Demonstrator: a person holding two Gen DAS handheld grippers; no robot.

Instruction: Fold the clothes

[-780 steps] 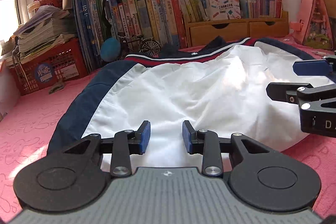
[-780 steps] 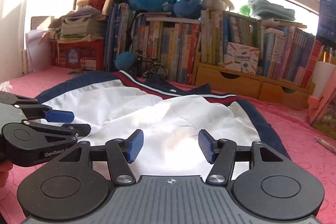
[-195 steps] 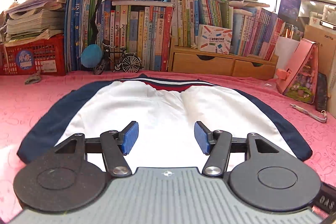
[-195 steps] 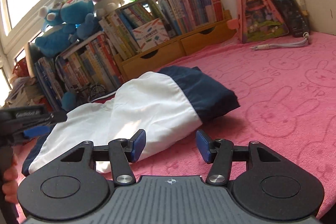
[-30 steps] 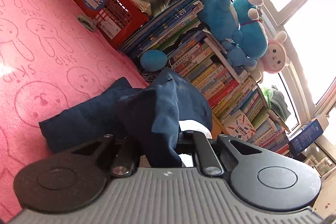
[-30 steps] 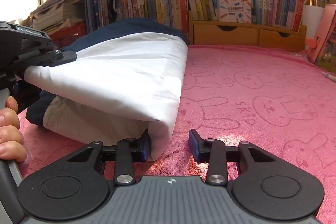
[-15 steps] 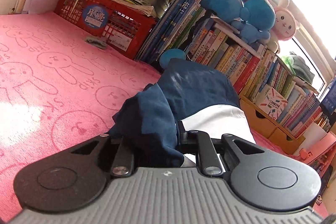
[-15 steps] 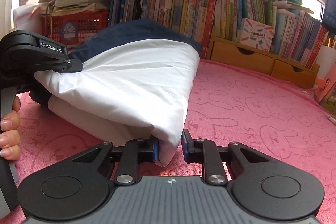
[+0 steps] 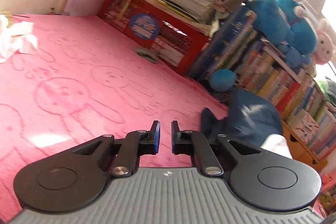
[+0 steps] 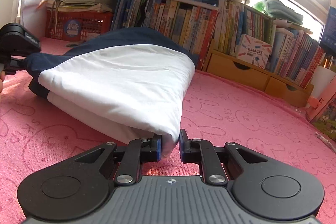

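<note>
Your right gripper (image 10: 170,145) has just been closing and now pinches the near corner of the folded white-and-navy fabric garment (image 10: 126,81), which lies on the pink bunny-print blanket (image 10: 241,114) before the crowded row of books (image 10: 189,22). Your left gripper (image 9: 165,138), jaws nearly together with nothing between them, hangs over bare blanket just left of the garment's navy end.
</note>
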